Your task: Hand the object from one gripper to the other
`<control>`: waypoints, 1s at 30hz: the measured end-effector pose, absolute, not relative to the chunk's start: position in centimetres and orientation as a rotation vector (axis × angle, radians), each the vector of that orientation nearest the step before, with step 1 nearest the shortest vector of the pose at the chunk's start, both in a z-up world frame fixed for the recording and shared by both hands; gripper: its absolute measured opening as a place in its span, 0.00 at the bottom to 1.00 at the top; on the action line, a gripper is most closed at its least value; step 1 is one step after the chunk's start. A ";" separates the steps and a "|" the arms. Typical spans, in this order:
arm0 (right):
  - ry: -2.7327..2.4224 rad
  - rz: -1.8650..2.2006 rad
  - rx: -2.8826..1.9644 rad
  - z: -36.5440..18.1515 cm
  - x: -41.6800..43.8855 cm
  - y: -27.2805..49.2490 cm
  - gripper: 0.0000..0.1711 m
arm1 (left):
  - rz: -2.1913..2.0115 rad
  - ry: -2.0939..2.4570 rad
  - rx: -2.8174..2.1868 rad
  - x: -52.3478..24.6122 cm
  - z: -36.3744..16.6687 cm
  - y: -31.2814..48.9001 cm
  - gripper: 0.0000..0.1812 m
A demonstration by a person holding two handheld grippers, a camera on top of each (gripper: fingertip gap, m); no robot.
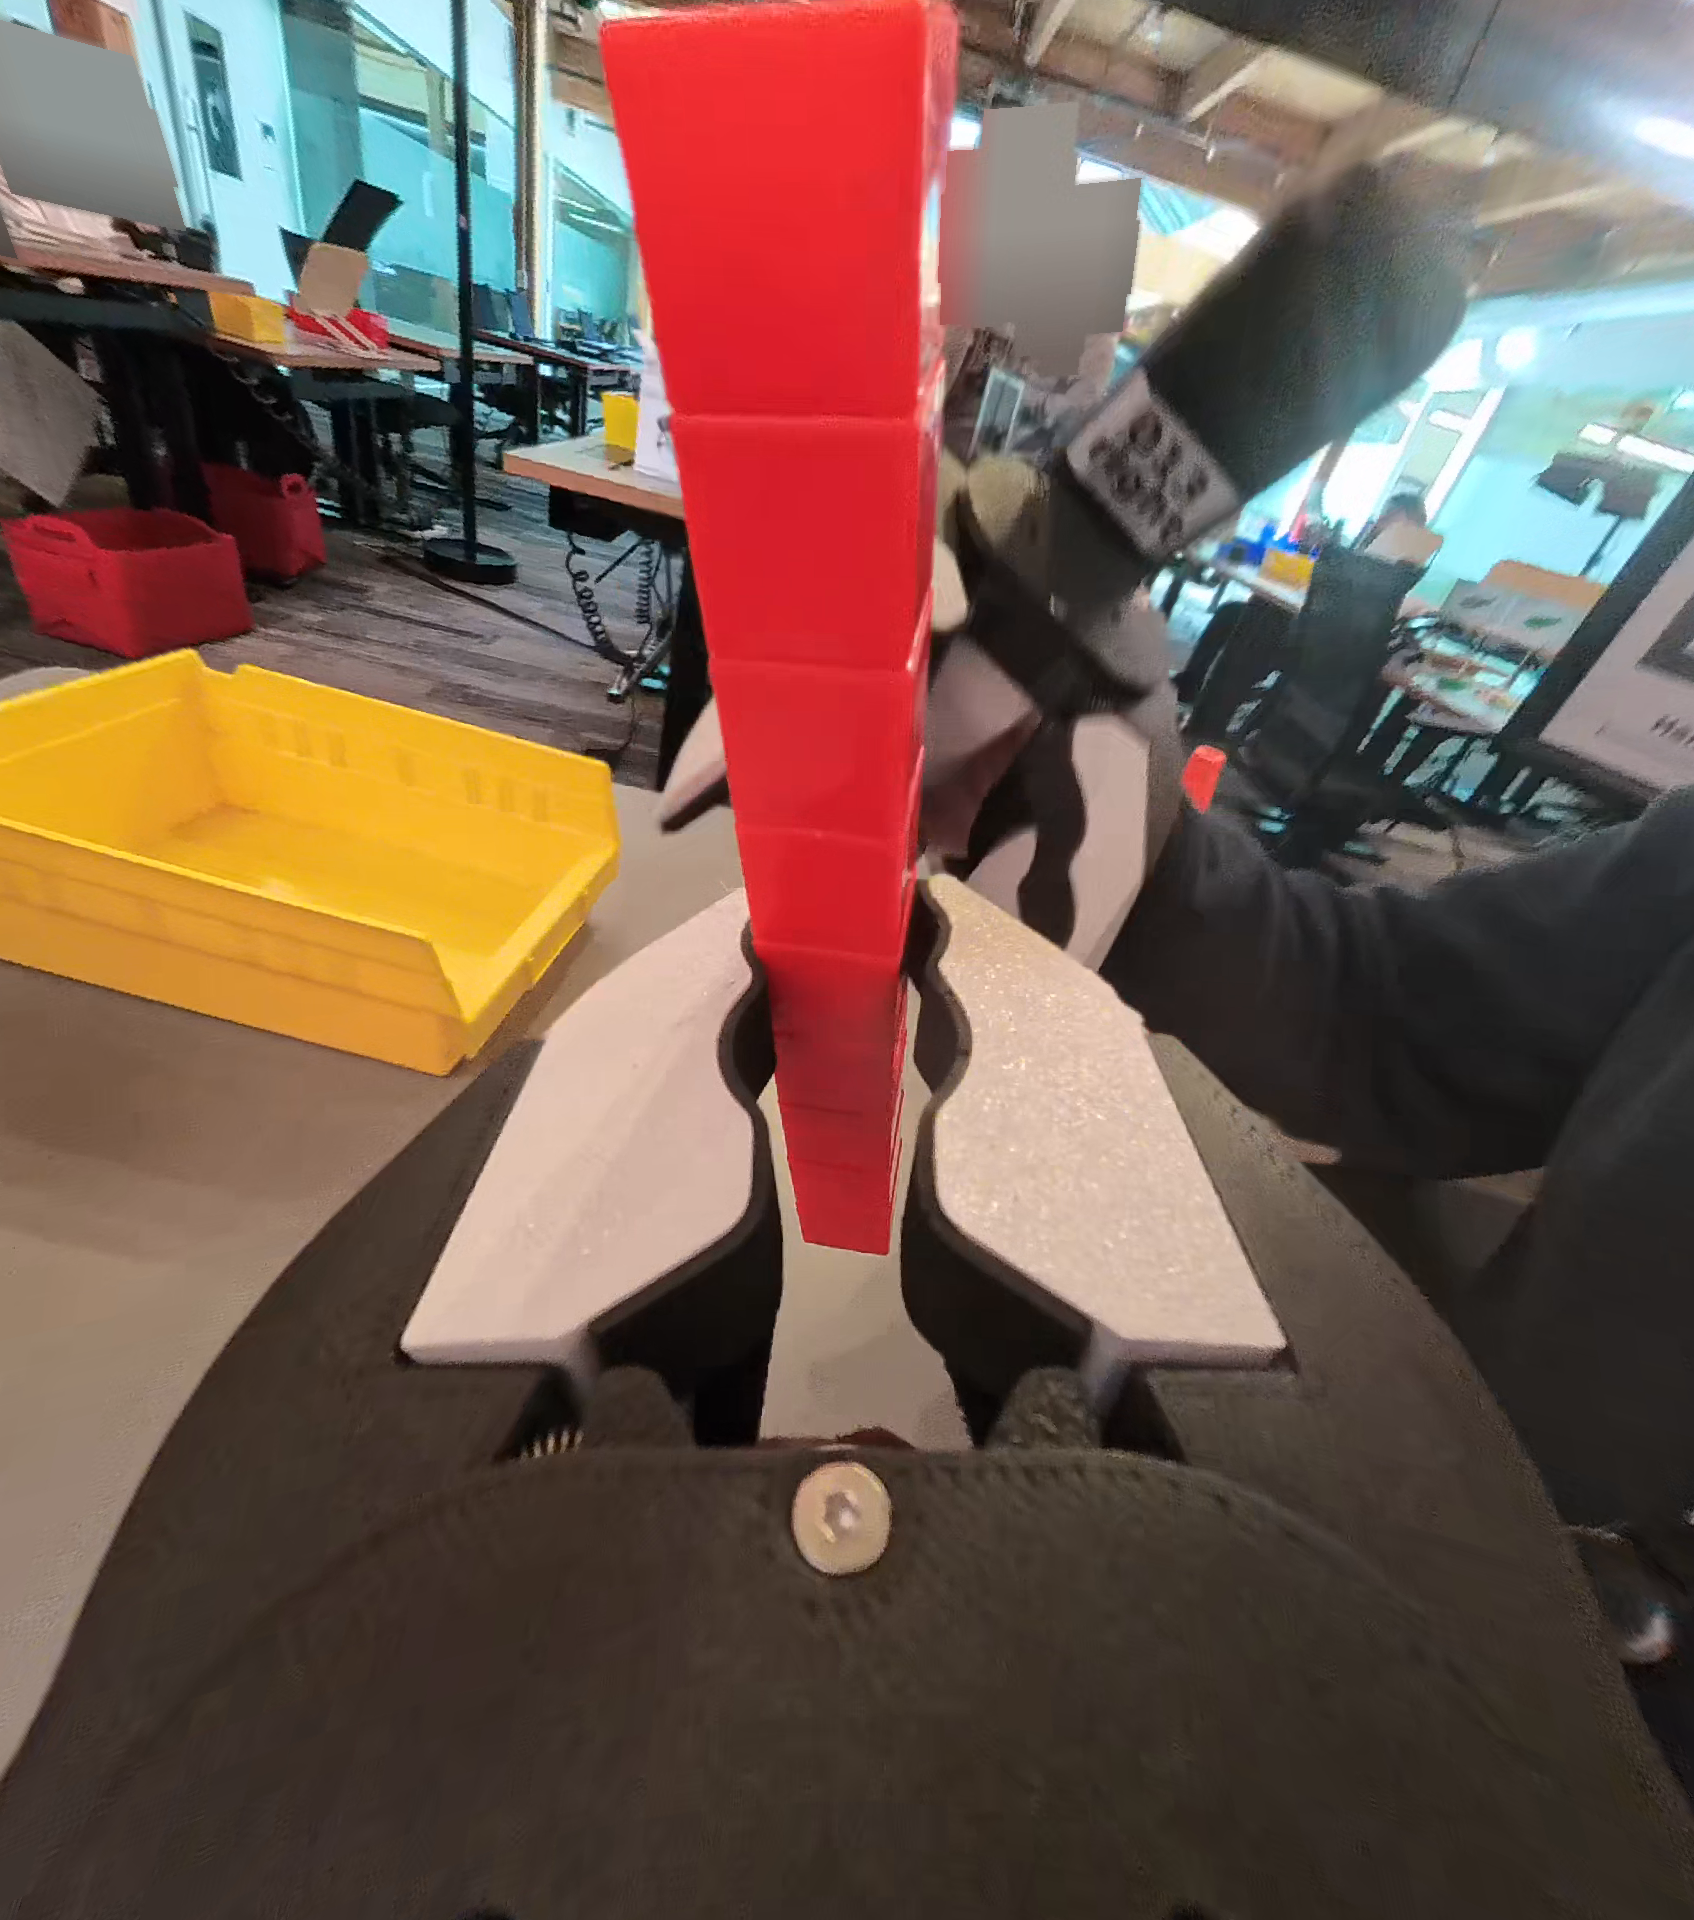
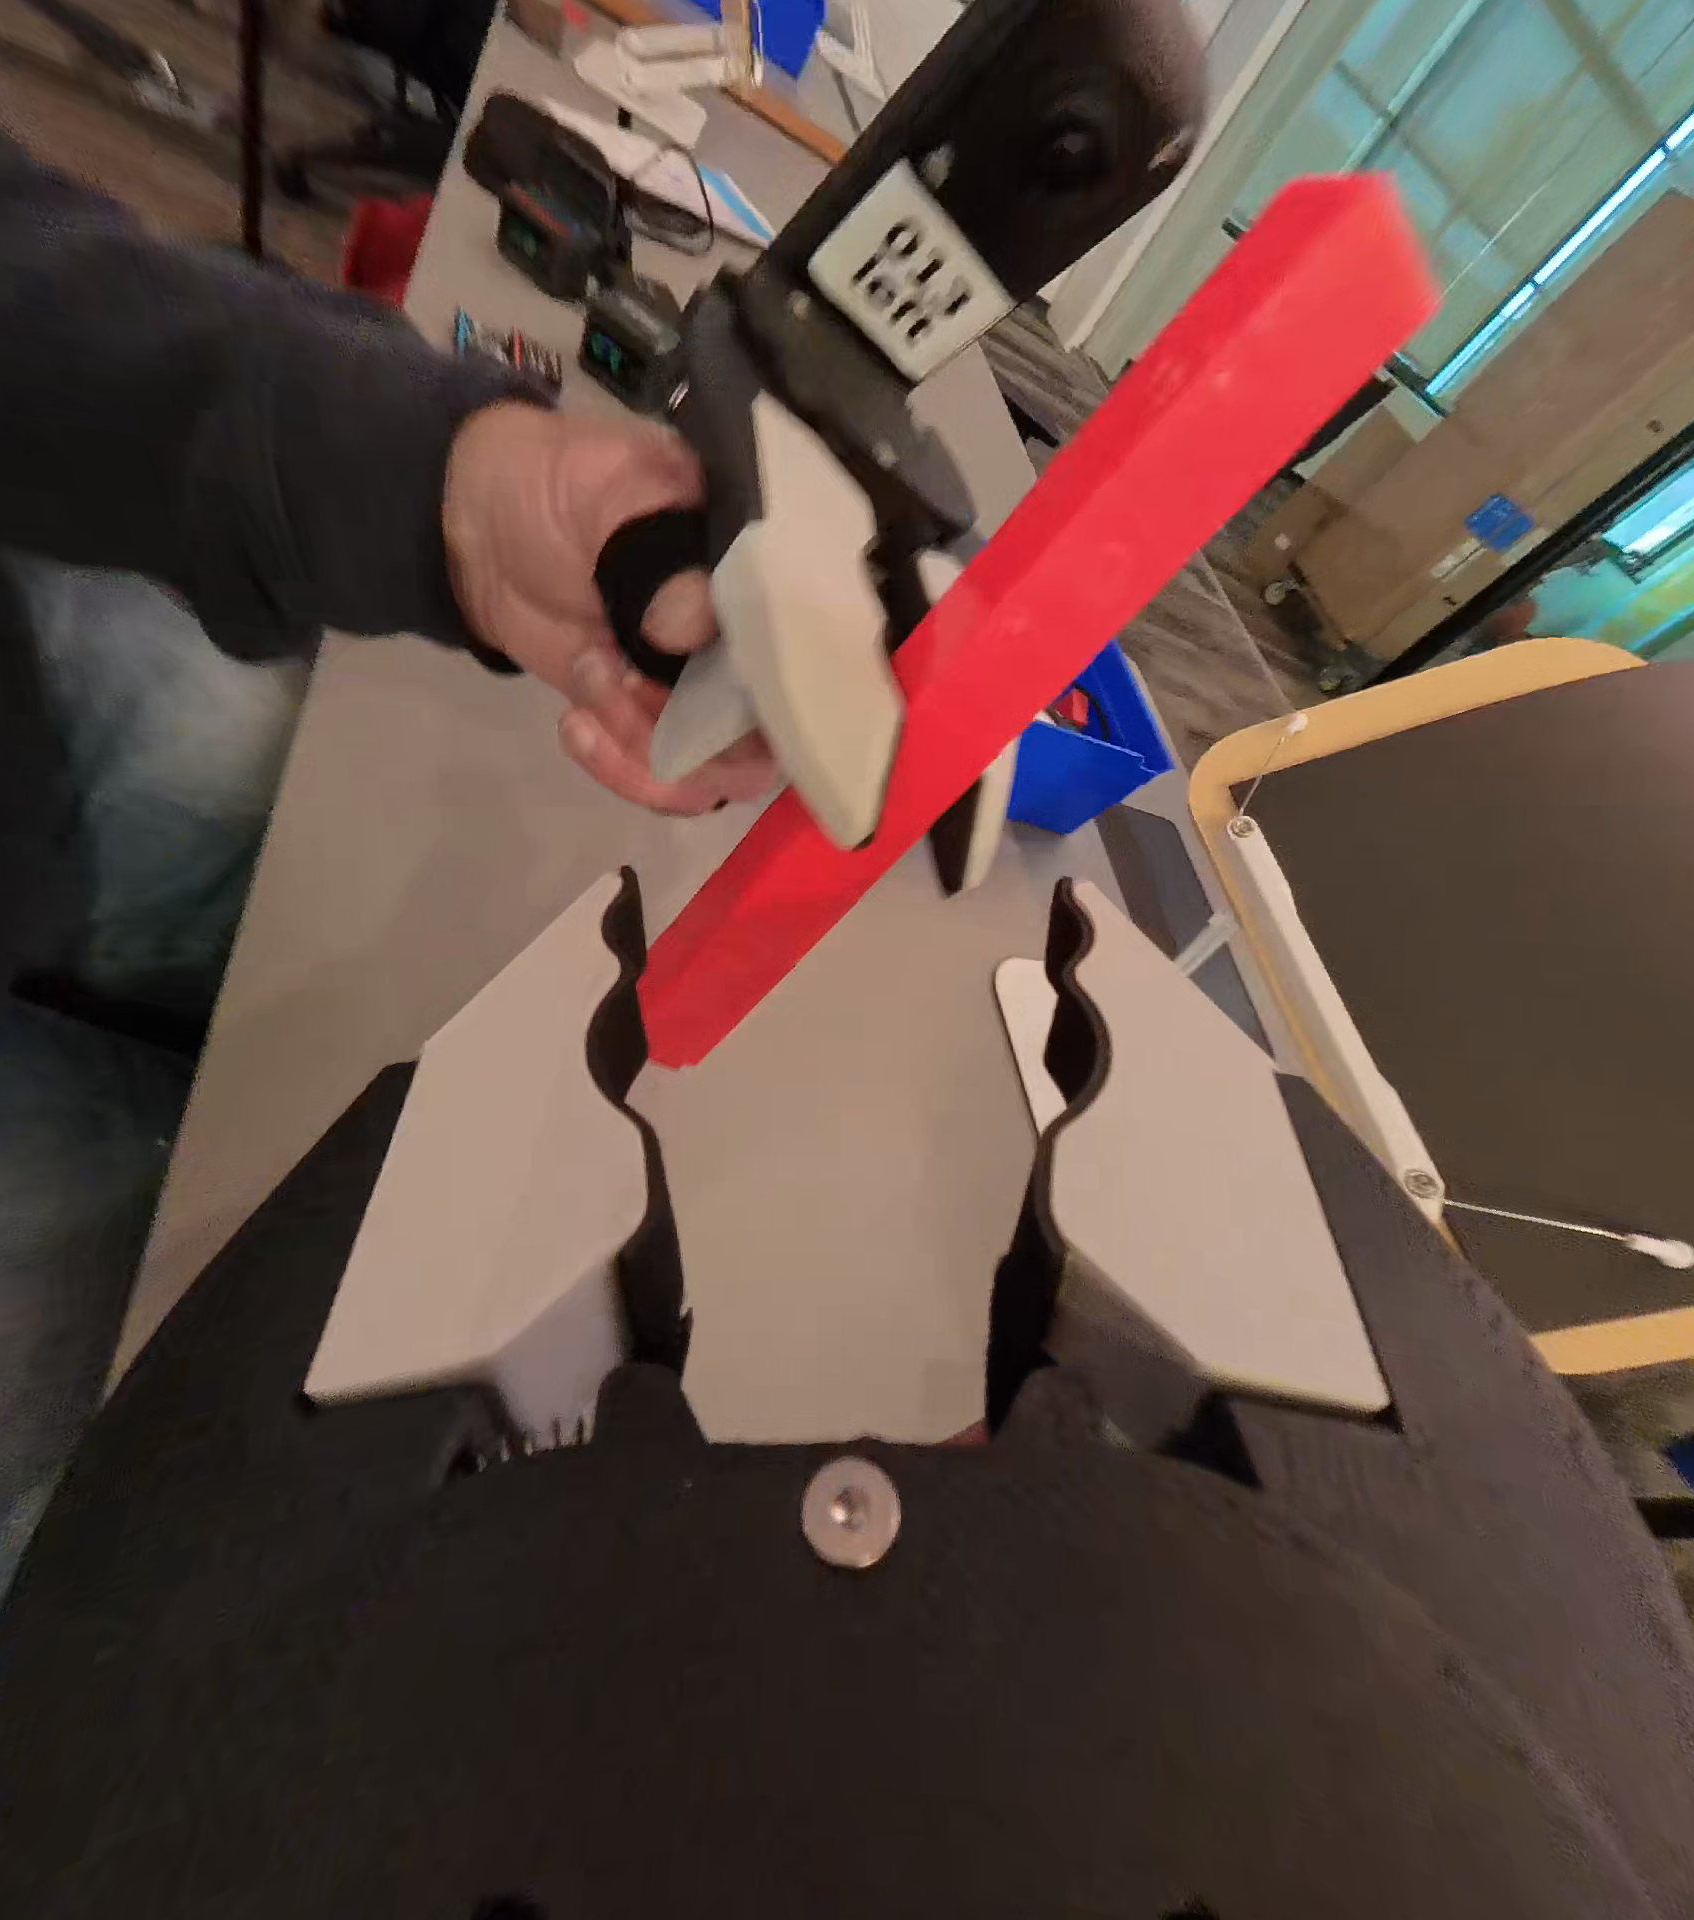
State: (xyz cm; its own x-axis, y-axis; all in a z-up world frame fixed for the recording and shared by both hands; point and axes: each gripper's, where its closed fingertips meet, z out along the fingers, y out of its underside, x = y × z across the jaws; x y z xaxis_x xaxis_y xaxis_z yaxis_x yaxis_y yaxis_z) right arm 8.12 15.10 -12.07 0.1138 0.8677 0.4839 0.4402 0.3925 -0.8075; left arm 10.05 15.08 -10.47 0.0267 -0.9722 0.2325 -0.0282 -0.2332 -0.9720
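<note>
red segmented bar (image 1: 807, 644) is clamped in the left gripper (image 1: 838, 997), both grey fingers (image 1: 635, 1101) pressed against its lower end, bar standing up and away from the camera. in the right wrist view the same bar (image 2: 1040, 613) runs diagonally, low end near the camera, high end up to the right, with the left gripper (image 2: 910, 821) pinching it somewhere below the middle

right gripper (image 2: 843, 940) is spread wide, holding nothing. bar's low end sits between its fingers, close against the left-hand finger (image 2: 500, 1174); whether it touches the pad i cannot tell. the other finger is well apart from the bar

judgement on progress: pickup looks done, handover not yet. bar is presented into the receiving jaws but only one gripper has it. left to do: right closes on the low end, left lets go and backs off

pose: person's hand (image 2: 573, 613) in a dark sleeve grips the left tool's handle, tool angled down toward the right gripper. in the left wrist view the right gripper (image 1: 936, 727) shows behind the bar, fingers straddling it, dark-sleeved arm (image 1: 1445, 956) coming in from the right side of frame. both tools held in the air above the grey table (image 1: 147, 1195)

yellow bin (image 1: 230, 842) sits on the table off to the side, looks empty, not involved. blue bin (image 2: 1097, 758) farther along the table behind the bar

risk: bar is off-centre in the right jaws, could skew on closing
</note>
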 end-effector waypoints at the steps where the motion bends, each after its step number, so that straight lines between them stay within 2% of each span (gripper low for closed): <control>1: -1.520 0.448 -1.208 -12.4 8.0 14.9 0.46 | -1.368 1.072 -1.421 9.9 -10.1 15.2 0.13; 7: -1.569 0.326 -1.194 -14.3 7.4 14.7 0.45 | -1.480 0.973 -1.453 9.6 -8.7 15.9 0.13; 13: -1.535 0.070 -1.141 -14.4 7.6 15.5 0.37 | -1.552 0.864 -1.485 9.6 -8.1 16.8 0.13; 18: -1.452 0.021 -1.151 -14.2 7.7 16.2 0.32 | -1.577 0.790 -1.485 9.6 -7.9 17.3 0.12; 23: -1.322 -0.052 -1.159 -13.8 7.3 16.8 0.32 | -1.606 0.655 -1.480 9.0 -7.6 18.4 0.13; 30: -1.171 -0.225 -1.135 -13.1 7.9 17.9 0.20 | -1.650 0.537 -1.476 9.0 -7.6 19.0 0.13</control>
